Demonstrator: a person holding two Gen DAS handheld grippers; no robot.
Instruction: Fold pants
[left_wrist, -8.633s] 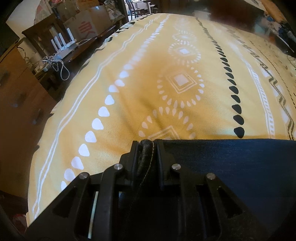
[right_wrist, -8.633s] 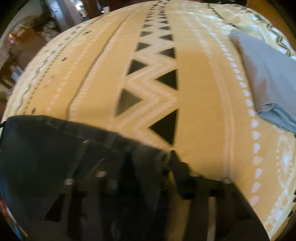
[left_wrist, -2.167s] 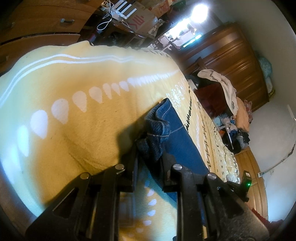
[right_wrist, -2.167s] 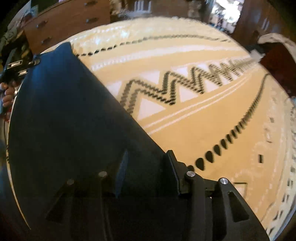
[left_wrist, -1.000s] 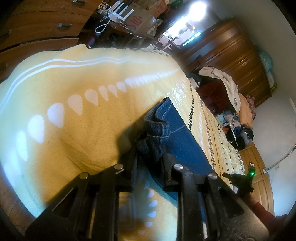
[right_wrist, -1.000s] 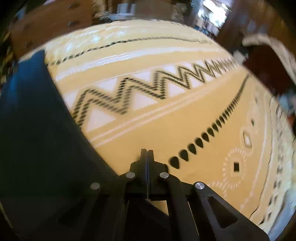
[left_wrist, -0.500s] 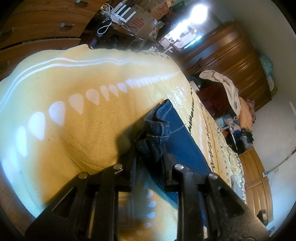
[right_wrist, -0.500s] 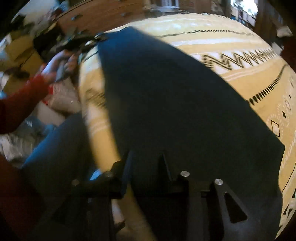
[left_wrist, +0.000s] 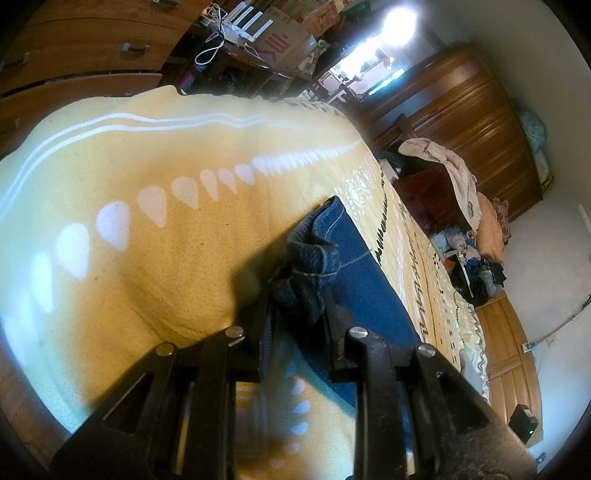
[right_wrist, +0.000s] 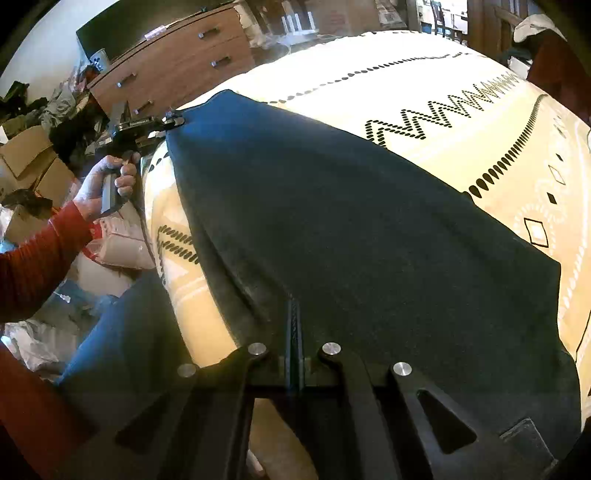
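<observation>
Dark blue jeans (right_wrist: 351, 206) lie spread flat along the near edge of a yellow patterned bedspread (right_wrist: 461, 140). My right gripper (right_wrist: 293, 332) is shut on a ridge of the jeans' near edge, by the waist end. My left gripper (left_wrist: 297, 295) is shut on the bunched hem of the jeans (left_wrist: 314, 258) at the bed's corner. In the right wrist view the left gripper (right_wrist: 171, 122) shows at the far end of the jeans, held in a hand with a red sleeve.
A wooden chest of drawers (right_wrist: 173, 62) stands beyond the bed's far corner. Cardboard boxes and bags (right_wrist: 33, 158) crowd the floor at left. A chair heaped with clothes (left_wrist: 439, 173) and a wardrobe (left_wrist: 480, 122) stand past the bed.
My right gripper let go of the jeans, swung to the near edge and shut on a fold of denim there. My left gripper has kept its hold on the hem and barely moved.
</observation>
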